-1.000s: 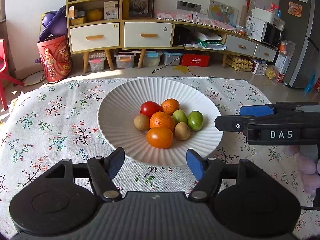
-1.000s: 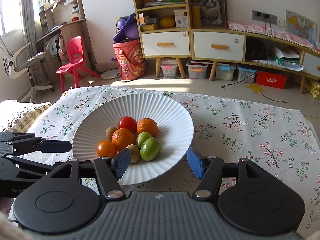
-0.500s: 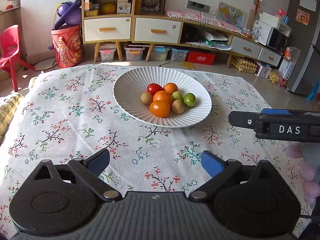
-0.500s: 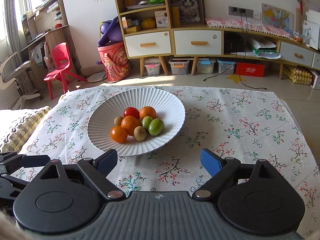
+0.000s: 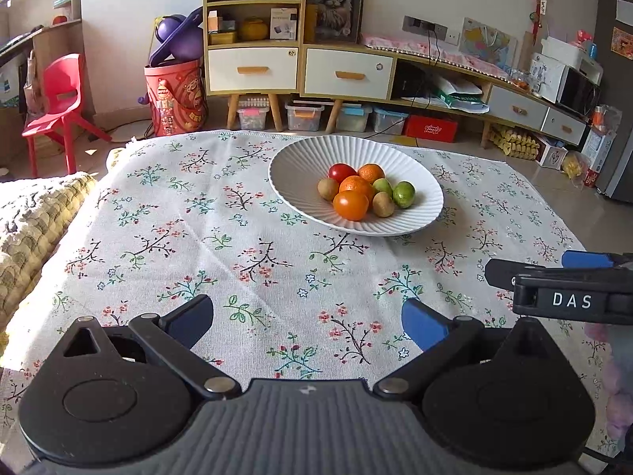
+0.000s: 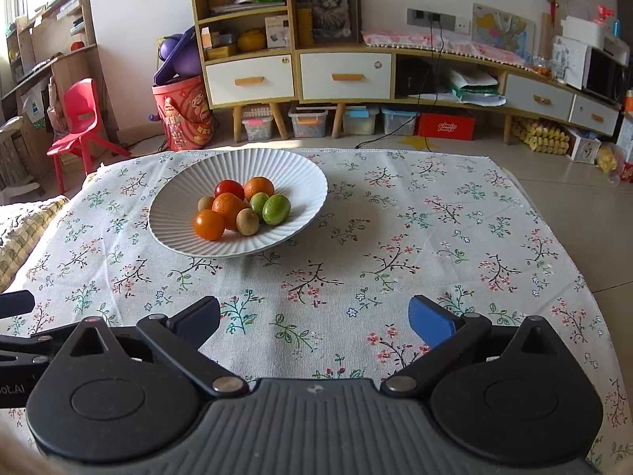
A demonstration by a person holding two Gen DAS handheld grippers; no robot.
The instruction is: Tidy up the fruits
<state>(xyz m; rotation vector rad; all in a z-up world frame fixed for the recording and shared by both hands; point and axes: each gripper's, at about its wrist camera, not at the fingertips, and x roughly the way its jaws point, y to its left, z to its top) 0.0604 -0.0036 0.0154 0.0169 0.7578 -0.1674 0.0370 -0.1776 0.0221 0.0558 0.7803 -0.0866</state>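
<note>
- Left wrist view: my left gripper [image 5: 306, 322] hangs over the floral cloth [image 5: 166, 237], its fingers spread wide with nothing between them. The white bowl [image 5: 300, 166] sits well ahead, a little to the right, holding seven fruits [image 5: 356, 192] in a touching cluster. My right gripper [image 5: 561, 277] pokes in from the right edge; from this side I can't quite tell its gap.
- Right wrist view: its fingers stand wide apart, empty, above the cloth. The bowl lies ahead to the left.
</note>
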